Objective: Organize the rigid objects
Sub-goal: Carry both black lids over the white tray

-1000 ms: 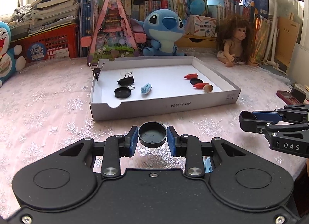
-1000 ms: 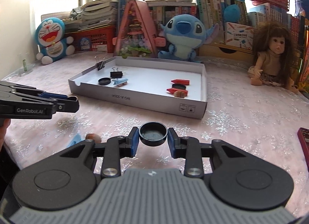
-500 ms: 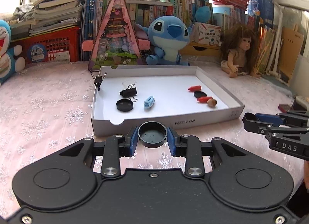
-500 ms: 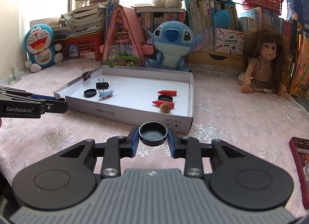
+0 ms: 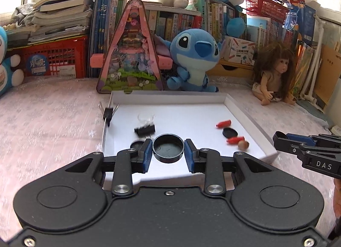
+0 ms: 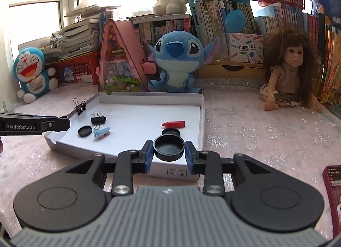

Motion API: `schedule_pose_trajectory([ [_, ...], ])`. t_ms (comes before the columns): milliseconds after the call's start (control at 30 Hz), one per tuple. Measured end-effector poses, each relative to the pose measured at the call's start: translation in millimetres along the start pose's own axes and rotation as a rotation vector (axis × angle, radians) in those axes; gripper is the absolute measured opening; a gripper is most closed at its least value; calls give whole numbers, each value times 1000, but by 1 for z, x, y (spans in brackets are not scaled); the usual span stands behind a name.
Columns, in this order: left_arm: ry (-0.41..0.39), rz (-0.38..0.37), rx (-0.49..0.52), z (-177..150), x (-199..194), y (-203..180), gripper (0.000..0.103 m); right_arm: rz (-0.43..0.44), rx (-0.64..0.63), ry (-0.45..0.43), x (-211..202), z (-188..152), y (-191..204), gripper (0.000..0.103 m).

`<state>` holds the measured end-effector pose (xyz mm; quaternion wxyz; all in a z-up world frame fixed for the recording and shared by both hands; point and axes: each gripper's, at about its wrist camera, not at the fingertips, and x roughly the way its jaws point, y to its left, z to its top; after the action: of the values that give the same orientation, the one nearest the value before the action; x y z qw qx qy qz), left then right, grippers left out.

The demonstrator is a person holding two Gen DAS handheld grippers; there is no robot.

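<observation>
Each gripper is clenched on a round black cap. The left gripper (image 5: 168,151) pinches its black cap (image 5: 168,148) between the blue pads, open side up, and the right gripper (image 6: 169,150) grips a matching cap (image 6: 169,147) the same way. Both caps hang over the near part of the white cardboard tray (image 5: 247,115), so neither has been set down yet.

Much of the sorting looks done. Ahead of the left jaws and to their left lie a black binder clip (image 5: 145,129) and a loose black cap (image 5: 136,145), partly hidden behind the left pad; another binder clip (image 5: 108,114) is clipped onto the tray's left wall. Ahead and to the right of those jaws sit two red crayon-like pieces (image 5: 223,124), a flat black cap (image 5: 230,133) between them, and a small brown nut-like thing (image 5: 243,144), though I cannot tell for sure what it is. From the right wrist, a blue hair clip (image 6: 101,133) lies ahead-left of the right jaws, beside the left-hand cap.

What seems to be left: lowering each carried cap beside its group, likely one per side, and letting go. Whether more loose items wait on the pink tablecloth (image 6: 255,136) outside the tray cannot be seen from here.
</observation>
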<state>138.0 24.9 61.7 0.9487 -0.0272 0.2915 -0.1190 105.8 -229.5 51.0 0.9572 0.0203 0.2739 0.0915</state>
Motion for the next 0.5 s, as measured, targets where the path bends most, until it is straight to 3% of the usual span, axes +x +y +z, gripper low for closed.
schedule_pose_trajectory([
  [233, 10, -17, -9, 35, 28, 6, 30, 12, 53, 23, 23, 27, -9, 37],
  [500, 101, -3, -48, 72, 99, 25, 30, 34, 153, 109, 79, 55, -26, 37],
])
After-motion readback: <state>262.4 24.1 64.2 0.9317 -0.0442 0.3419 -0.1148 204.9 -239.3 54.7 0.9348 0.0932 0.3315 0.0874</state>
